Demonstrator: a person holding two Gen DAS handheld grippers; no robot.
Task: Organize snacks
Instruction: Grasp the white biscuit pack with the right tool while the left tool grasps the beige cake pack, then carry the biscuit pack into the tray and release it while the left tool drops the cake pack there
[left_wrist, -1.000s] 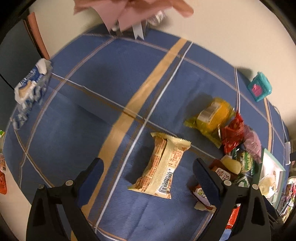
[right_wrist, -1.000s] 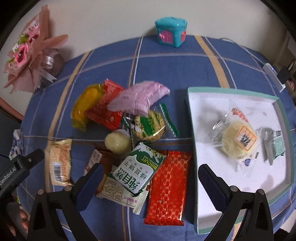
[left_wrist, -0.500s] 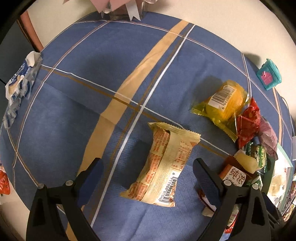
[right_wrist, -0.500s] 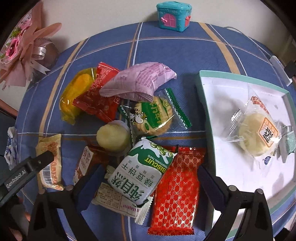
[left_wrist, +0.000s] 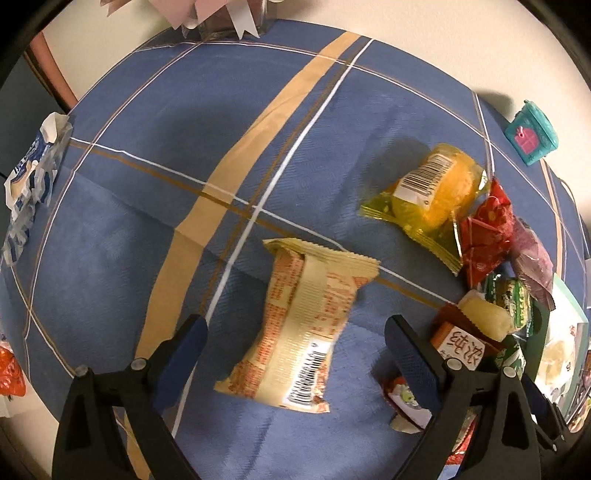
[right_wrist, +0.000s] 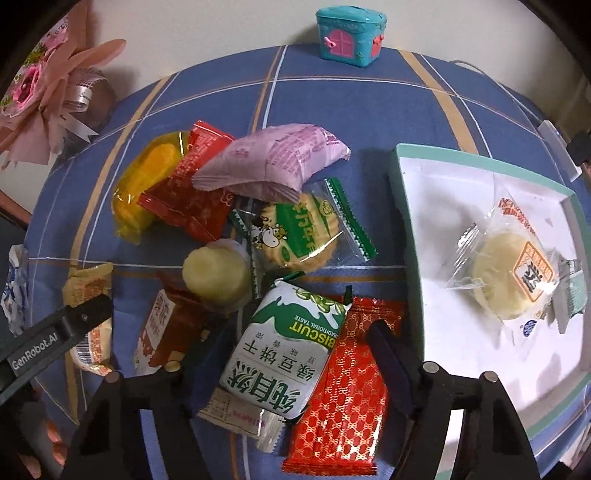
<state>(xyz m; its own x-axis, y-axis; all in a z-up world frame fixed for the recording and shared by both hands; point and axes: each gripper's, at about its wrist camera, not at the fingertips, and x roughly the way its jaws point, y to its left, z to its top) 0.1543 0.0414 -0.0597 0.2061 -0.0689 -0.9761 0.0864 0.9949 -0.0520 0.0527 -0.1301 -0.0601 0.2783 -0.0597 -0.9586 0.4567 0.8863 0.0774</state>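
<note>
My left gripper (left_wrist: 293, 339) points down, open, with a beige and orange snack packet (left_wrist: 303, 332) lying on the blue cloth between its fingers, untouched. My right gripper (right_wrist: 295, 350) hangs over the snack pile and its jaws are closing. A green and white biscuit packet (right_wrist: 284, 354) and a red patterned packet (right_wrist: 343, 387) lie between them; the pads are not pressing either one. At the right stands a white tray (right_wrist: 400, 206) with a teal rim, holding a clear-wrapped pale pastry (right_wrist: 509, 280).
The pile also holds a yellow packet (right_wrist: 147, 184), a red packet (right_wrist: 188, 192), a pink packet (right_wrist: 273, 162), a green cookie (right_wrist: 295, 232) and a pale round cake (right_wrist: 214, 273). A teal toy house (right_wrist: 349, 37) and a pink bouquet (right_wrist: 40, 92) stand at the back.
The left gripper has sunk toward the beige packet, which now looks larger. The right gripper dropped closer to the pile and its fingers drew in around the biscuit packet.
</note>
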